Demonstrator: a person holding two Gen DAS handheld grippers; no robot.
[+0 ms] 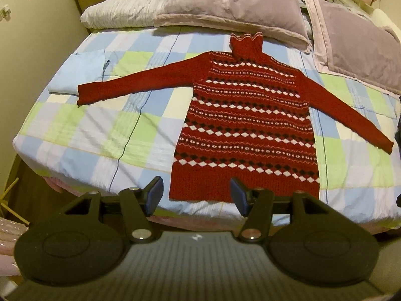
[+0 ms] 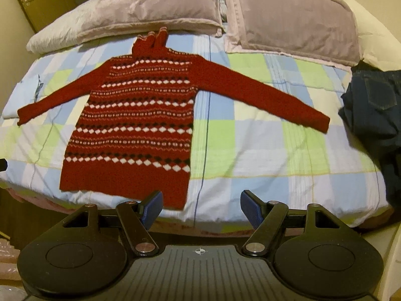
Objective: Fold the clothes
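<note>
A red turtleneck sweater [image 1: 245,115] with white and black diamond bands lies flat on the checked bed cover [image 1: 100,130], both sleeves spread out, its hem at the near edge. My left gripper [image 1: 196,193] hovers open above the left part of the hem, nothing between its blue pads. In the right wrist view the same sweater [image 2: 135,123] lies left of centre. My right gripper [image 2: 200,207] stands open above the bed's near edge, just right of the hem's right corner, its pads apart and bare.
Two lilac pillows [image 2: 155,7] [image 2: 295,22] lie across the head of the bed. A dark blue pair of jeans [image 2: 376,110] is heaped at the bed's right edge. A folded light blue cloth [image 1: 77,72] lies under the left sleeve's cuff.
</note>
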